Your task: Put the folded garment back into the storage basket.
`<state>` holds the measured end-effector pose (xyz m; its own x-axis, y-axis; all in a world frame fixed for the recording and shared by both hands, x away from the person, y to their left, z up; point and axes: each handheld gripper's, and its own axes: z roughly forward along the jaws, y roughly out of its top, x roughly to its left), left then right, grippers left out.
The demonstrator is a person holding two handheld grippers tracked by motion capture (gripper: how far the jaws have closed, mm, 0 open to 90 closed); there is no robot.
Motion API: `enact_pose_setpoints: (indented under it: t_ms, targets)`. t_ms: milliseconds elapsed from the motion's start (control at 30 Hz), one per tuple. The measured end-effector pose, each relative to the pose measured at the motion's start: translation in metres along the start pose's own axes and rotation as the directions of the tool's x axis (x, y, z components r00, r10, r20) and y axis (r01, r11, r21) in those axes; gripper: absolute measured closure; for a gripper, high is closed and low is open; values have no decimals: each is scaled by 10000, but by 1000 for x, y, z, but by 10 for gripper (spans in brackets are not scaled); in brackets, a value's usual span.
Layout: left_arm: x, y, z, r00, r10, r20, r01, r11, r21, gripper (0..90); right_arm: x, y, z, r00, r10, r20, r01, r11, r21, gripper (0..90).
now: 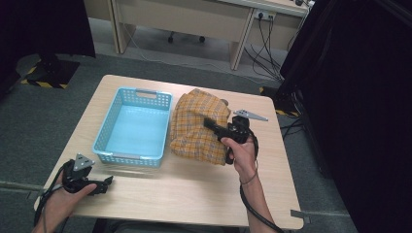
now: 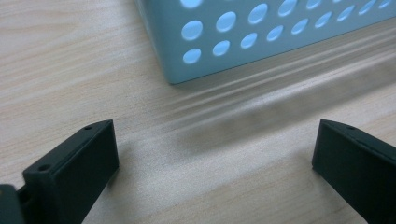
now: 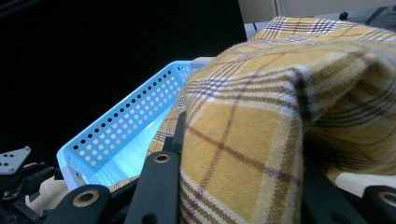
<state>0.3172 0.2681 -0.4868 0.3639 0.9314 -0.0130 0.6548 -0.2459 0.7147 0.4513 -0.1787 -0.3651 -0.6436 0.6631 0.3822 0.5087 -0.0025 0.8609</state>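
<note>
A yellow plaid cloth (image 1: 197,128) lies bunched on the wooden table (image 1: 194,194), just right of a light-blue perforated basket (image 1: 133,158). My right gripper (image 1: 210,123) reaches into the cloth from the right, shut on a raised fold. In the right gripper view the cloth (image 3: 266,130) bulges between the black jaws of the right gripper (image 3: 238,186), with the basket (image 3: 121,135) behind it. My left gripper (image 1: 108,183) rests low at the table's front left, open. In the left gripper view its jaws (image 2: 214,140) stand wide over bare wood, facing the basket's corner (image 2: 261,42).
The basket's inside looks bare. A desk with hanging cables (image 1: 265,43) stands beyond the table, and black curtain (image 1: 359,97) closes off the right side. Bare tabletop lies along the front edge between the two hands. The left gripper (image 3: 14,172) shows far off in the right gripper view.
</note>
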Motion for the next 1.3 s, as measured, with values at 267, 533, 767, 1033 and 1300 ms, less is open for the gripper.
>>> enact_pose_setpoints:
  t_ms: [267,533,767,1033,1300]
  targets:
    - [0,0,0,10000,-5,-1,5,10000,0,0,4,8,0,9999,52,-101,-53,9999,-113,705]
    - [0,0,0,10000,-1,1,1,10000,25,0,9,18,0,9998,42,-208,-46,9998,-212,703]
    - [0,0,0,10000,-2,1,2,10000,25,0,15,26,2,9994,-36,-331,28,9997,-243,702]
    - [0,0,0,10000,-5,3,5,10000,20,0,23,33,9,9988,-27,-489,16,9998,-212,701]
    - [0,0,0,10000,-1,2,1,10000,23,0,33,40,21,9974,-30,-725,20,9999,-138,701]
